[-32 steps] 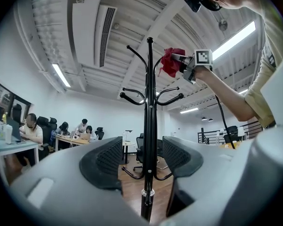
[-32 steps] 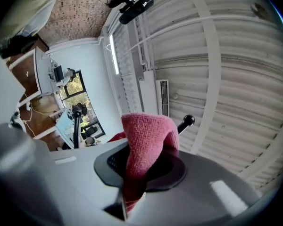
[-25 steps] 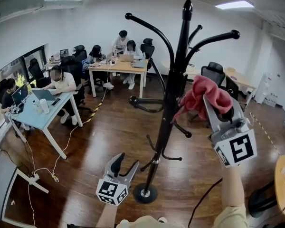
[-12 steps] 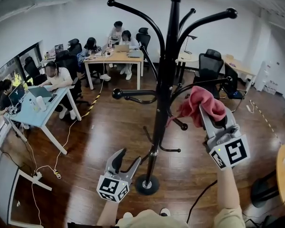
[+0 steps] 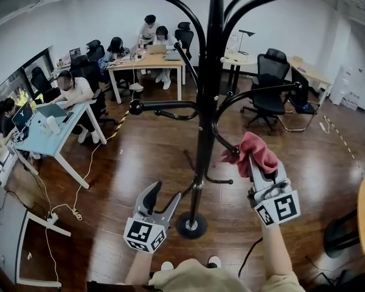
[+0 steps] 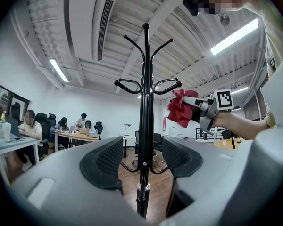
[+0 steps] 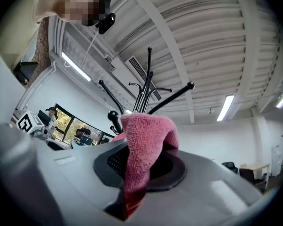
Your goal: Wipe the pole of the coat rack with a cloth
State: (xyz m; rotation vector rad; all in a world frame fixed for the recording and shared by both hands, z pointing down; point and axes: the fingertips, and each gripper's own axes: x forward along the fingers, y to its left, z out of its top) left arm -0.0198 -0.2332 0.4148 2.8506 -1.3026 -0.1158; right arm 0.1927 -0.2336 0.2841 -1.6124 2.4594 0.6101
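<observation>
An open office with a dark wood floor [image 5: 134, 163]; people sit at desks behind. A black coat rack pole [image 5: 205, 114] stands in the middle. The right gripper [image 5: 253, 160] has its fingers closed on a pink cloth [image 5: 250, 149], just right of the pole. The left gripper [image 5: 163, 194], low near the base, has its fingers wide apart, holding nothing.

— Who is in the room?
— People [image 5: 152, 32] sit round a wooden desk [image 5: 147, 61] at the back; others [image 5: 73, 93] work at a pale blue desk [image 5: 52, 129], left.
— And right?
— Black office chairs [image 5: 271, 84] on the wood floor [image 5: 140, 157].
</observation>
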